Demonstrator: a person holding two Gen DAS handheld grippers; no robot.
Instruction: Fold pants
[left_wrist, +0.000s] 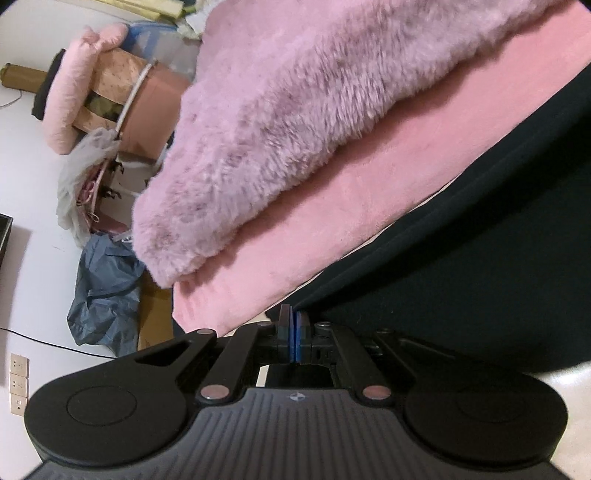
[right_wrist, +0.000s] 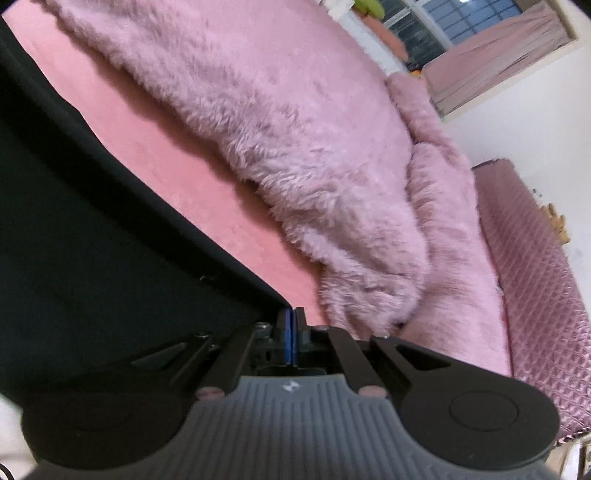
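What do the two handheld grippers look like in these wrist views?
Both match: the left gripper and right gripper have black fingers with blue pads, black linkage bars on pinkish metal pins, round black side discs, and a grey ribbed body bearing a small white emblem. No cables or sleeves show.

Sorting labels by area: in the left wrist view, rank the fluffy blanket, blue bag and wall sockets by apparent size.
1. fluffy blanket
2. blue bag, though farther from the camera
3. wall sockets

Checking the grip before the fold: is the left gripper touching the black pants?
Touching. In the left wrist view, the left gripper is shut on an edge of the black pants.
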